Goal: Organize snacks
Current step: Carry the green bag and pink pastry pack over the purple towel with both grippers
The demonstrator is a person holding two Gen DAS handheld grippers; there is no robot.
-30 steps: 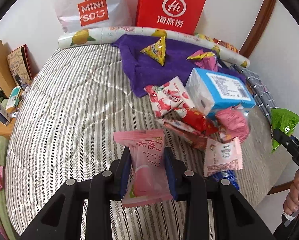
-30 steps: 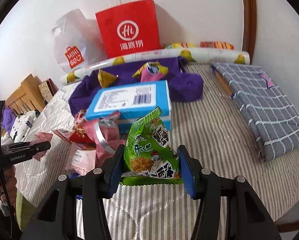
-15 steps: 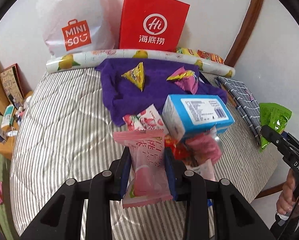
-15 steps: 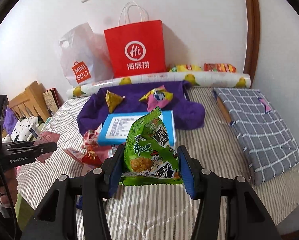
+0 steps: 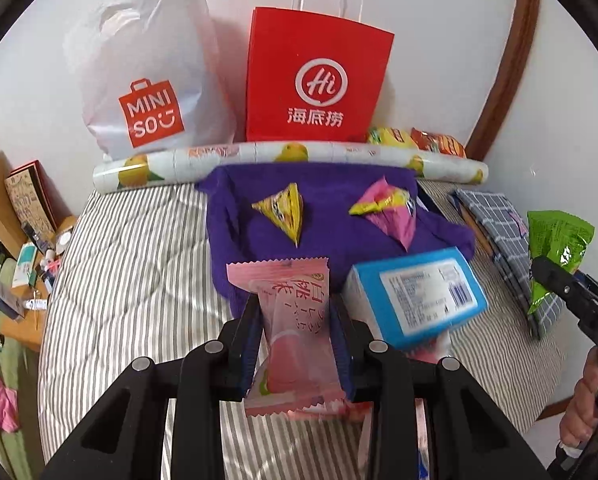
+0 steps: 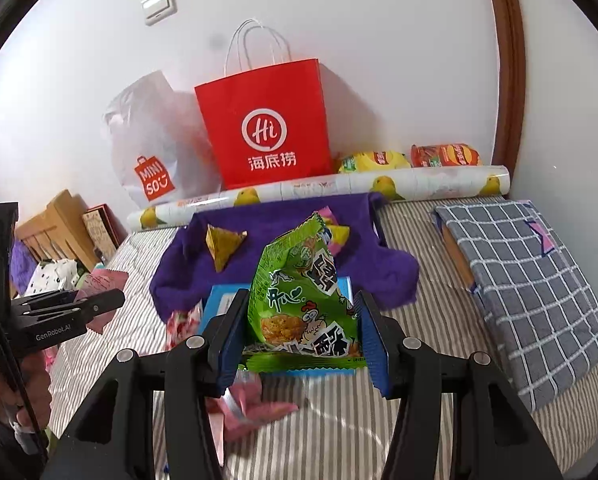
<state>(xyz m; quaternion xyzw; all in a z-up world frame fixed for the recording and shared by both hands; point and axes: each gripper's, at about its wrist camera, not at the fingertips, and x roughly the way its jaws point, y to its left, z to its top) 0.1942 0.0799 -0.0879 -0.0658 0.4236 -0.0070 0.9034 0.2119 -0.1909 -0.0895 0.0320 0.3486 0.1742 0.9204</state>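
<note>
Glossy plastic pink wrapper (image 5: 295,332), matt red paper bag (image 5: 319,76), fuzzy purple cloth (image 5: 331,236)

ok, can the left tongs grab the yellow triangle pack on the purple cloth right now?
Probably not: the left tongs are shut on the pink packet. The yellow triangle pack itself lies uncovered on the purple cloth.
</note>
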